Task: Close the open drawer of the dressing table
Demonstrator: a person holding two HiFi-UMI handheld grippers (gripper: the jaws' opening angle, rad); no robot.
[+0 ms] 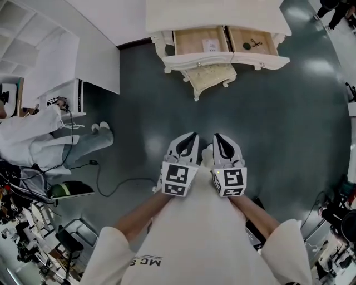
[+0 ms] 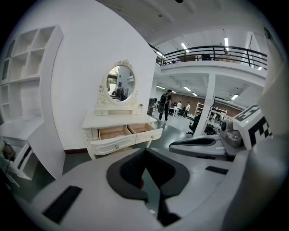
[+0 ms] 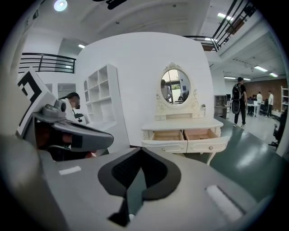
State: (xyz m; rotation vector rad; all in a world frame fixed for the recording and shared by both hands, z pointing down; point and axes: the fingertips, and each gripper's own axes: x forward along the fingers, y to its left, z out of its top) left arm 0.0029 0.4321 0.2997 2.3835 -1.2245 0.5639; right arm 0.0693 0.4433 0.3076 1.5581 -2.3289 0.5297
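A seated person point(image 1: 33, 139) is being shown at the far left, beside white shelves point(image 1: 22, 28). At the centre, the left gripper point(image 1: 191, 137) and the right gripper point(image 1: 218, 138) are being held side by side, each clenched with jaws together on nothing. Well ahead of both, the dressing table point(image 1: 217, 14) is being faced; its left drawer point(image 1: 200, 42) and right drawer point(image 1: 253, 43) are both being left pulled out, above a stool point(image 1: 210, 77).

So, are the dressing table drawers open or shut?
Both open: the left-hand drawer and right-hand drawer are pulled out, wooden insides showing.
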